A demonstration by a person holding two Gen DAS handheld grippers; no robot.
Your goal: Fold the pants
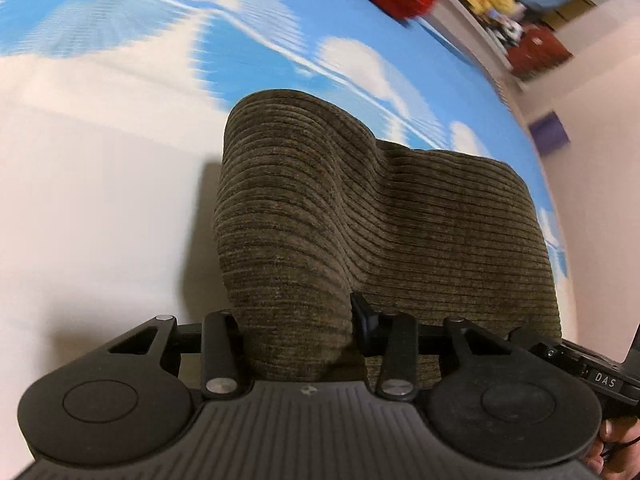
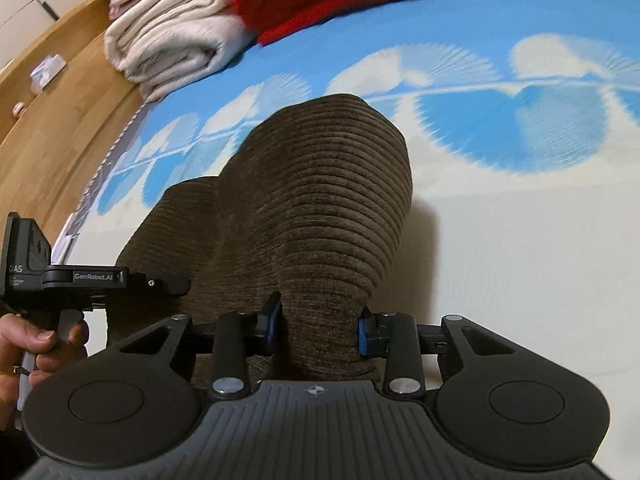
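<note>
Two claws on the brown corduroy pants (image 1: 360, 216) now: left claw (image 1: 296, 328) pinches one bunched edge, right claw (image 2: 320, 324) the other, fabric lifted off the bed (image 2: 520, 260). I'd keep both level and lay it over evenly so the fold lands square.

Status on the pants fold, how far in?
Done: both tools have a bunch of the brown corduroy pants between their fingers, left tool and right tool. In hand: the gripped edge is raised off the blue cloud sheet, cloth humped in front. Left: lay the fold down and flatten it; no finished fold shows yet.
</note>
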